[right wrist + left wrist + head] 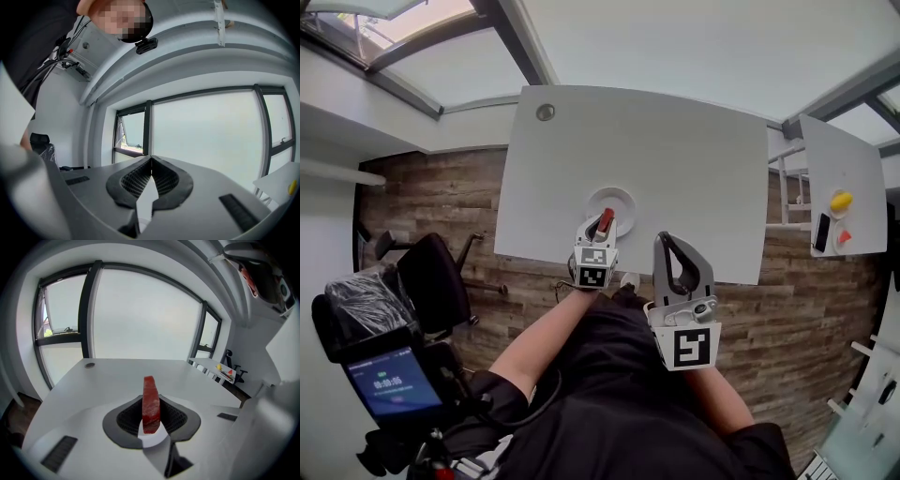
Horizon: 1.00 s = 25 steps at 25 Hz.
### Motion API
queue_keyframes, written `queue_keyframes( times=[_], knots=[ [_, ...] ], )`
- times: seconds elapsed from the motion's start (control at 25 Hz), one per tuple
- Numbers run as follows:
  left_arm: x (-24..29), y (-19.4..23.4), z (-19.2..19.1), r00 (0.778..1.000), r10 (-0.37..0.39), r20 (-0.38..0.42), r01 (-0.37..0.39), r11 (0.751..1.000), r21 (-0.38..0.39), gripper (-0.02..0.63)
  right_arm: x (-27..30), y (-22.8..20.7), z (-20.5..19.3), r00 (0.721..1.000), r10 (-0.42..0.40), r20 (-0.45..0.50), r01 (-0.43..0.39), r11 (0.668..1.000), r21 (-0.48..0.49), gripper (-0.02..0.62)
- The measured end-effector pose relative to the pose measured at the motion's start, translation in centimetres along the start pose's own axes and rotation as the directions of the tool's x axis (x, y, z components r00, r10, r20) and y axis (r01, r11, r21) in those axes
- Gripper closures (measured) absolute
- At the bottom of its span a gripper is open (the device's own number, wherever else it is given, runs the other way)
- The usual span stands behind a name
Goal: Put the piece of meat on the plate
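The left gripper (598, 231) is pinching the piece of meat (151, 404) upright over the near rim of the plate (624, 199) — lowering and release likely next — while the right gripper (667, 240), closed and empty, is idling near the plate.

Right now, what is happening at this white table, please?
A person works with a gripper in each hand. The left gripper is shut on the piece of meat, held upright, at the near edge of the white plate on the table; it is not yet set down. The right gripper is shut, empty, held aside.
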<state>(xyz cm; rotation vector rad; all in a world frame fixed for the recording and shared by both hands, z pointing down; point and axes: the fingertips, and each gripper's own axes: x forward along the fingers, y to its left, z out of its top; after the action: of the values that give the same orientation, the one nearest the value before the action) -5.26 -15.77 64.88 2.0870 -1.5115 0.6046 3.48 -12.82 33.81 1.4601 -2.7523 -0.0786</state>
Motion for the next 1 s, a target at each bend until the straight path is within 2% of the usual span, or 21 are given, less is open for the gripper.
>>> queue_keyframes(
  times=[0.24,0.48,0.8,1.0],
  knots=[
    [0.7,1.0,-1.0,1.000,0.006,-0.014,-0.006,1.000,-0.026,0.511,-0.9,-0.4,0.1,0.999,-0.032,-0.018,0.032,0.999,-0.002,0.589],
    [3.7,1.2,-2.4,0.998,-0.027,-0.051,0.027,1.000,0.010,0.511,-0.9,-1.7,-1.3,0.997,-0.054,-0.048,0.054,0.999,0.000,0.589],
    [3.4,1.2,-4.1,0.994,-0.072,-0.078,0.064,0.993,-0.095,0.511,-1.5,-0.4,-0.8,0.997,-0.051,-0.053,0.051,0.999,-0.005,0.589],
    [6.1,0.6,-4.5,0.991,-0.083,-0.101,0.074,0.993,-0.089,0.510,-0.8,-2.0,-2.1,0.996,-0.055,-0.075,0.055,0.998,-0.001,0.589]
  ],
)
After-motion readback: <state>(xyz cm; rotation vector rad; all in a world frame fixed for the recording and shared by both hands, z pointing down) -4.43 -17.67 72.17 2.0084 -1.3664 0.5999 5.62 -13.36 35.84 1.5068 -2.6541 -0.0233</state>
